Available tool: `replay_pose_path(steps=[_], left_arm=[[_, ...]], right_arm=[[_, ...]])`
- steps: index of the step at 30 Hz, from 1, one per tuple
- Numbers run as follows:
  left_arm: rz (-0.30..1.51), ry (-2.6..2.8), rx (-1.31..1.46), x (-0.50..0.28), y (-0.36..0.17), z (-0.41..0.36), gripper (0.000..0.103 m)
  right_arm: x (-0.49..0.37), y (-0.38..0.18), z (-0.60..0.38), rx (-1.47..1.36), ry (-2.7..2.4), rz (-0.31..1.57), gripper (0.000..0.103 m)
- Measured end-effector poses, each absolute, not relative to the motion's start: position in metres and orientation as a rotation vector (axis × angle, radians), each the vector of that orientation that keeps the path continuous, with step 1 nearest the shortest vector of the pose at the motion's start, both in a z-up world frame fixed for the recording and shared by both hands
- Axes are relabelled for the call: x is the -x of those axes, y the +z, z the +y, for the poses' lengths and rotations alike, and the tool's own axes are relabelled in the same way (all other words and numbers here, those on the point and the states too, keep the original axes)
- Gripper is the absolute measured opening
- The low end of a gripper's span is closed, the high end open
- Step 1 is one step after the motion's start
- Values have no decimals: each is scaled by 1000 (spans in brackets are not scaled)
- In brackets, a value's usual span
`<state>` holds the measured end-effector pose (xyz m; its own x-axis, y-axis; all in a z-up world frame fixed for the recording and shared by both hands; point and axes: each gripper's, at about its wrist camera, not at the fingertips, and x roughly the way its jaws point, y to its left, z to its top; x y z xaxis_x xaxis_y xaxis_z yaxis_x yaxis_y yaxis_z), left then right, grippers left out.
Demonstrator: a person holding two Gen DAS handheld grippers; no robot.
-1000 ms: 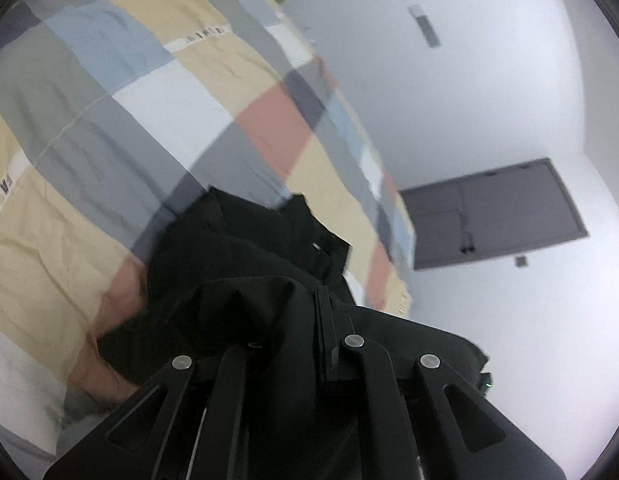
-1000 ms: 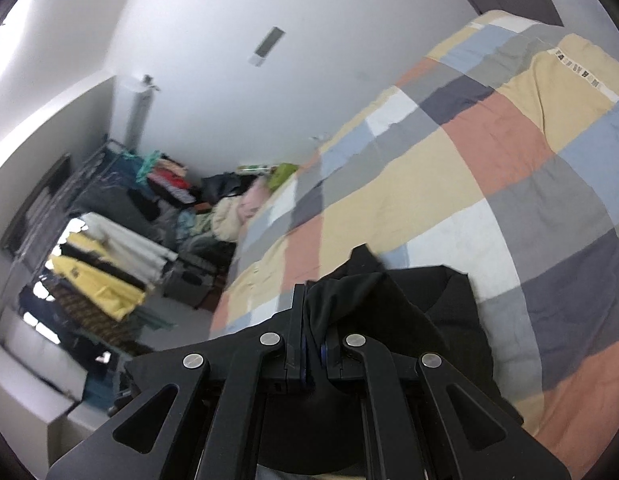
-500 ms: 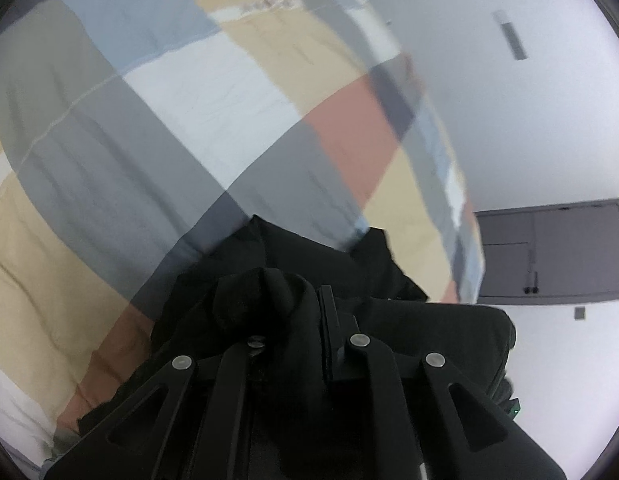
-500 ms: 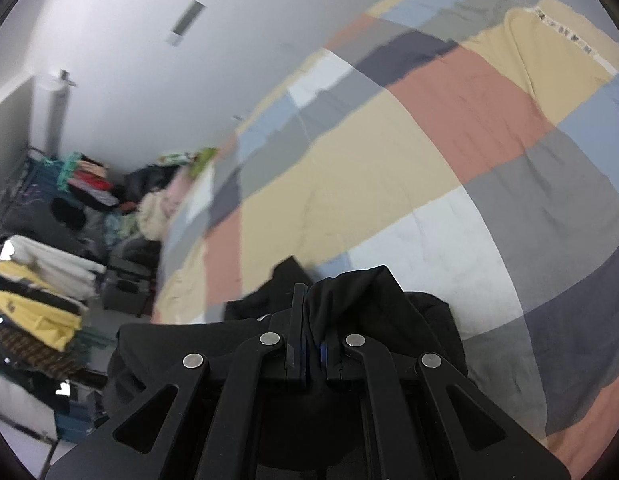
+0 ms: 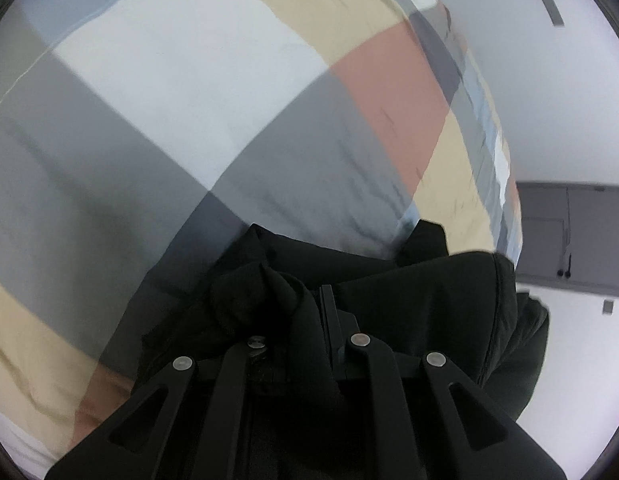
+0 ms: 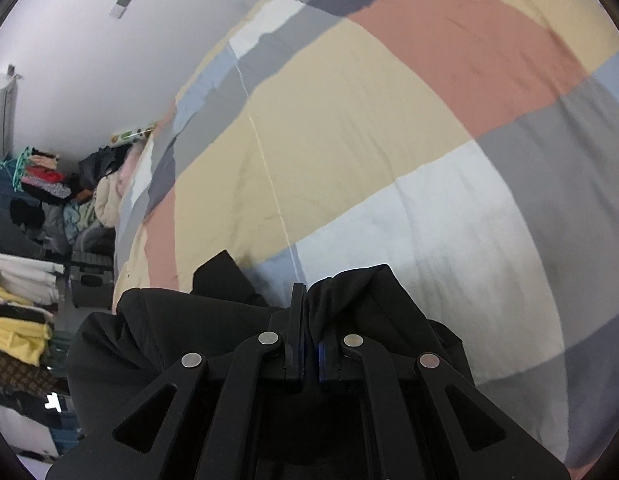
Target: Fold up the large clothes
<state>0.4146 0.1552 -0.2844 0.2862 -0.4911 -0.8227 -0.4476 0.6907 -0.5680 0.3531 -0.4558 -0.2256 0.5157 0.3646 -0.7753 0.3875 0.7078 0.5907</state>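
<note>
Left gripper point(image 5: 305, 312) clamped on a bunched fold of the black fabric garment point(image 5: 421, 292); right gripper point(image 6: 309, 320) likewise pinched shut on a raised ridge of the same garment point(image 6: 149, 328); garment held bunched just over the near part of the patchwork quilt in grey, white, tan and salmon blocks point(image 6: 349, 140); broad open quilt ahead of both grippers; cluttered heap of clothes point(image 6: 49, 208) beyond the quilt's far-left edge; grey door point(image 5: 569, 236) off its right edge.
</note>
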Motion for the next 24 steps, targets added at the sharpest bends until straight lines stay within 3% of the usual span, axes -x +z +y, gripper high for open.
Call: replay_pose_path(steps=[5,13,14,16,18,22,24], left_arm=[[1334,-36,895,-415,-287,153,12],[1319,-45,838,-393,-251,156,15],[1315,-57,810,-390,-245,157,20],[1297,-69,725,-382,-227,159,42],[1226,-70,651,-368,-198,165,81],[1077,-18,517,-343,-148,172,86],[983,-34,429,-330,-119,161,88]], right_arm=[[-350,-230,-461,-876,-3,1067,2],[-313,-205,-467,-953,71,1037,16],[-308,-199,-469,-955,76,1028,22],[-295,-181,-471,-936,82,994,34],[-283,-162,-471,-905,87,968,47],[-265,-113,-462,-807,107,905,54],[-261,-93,-449,-743,113,874,72]])
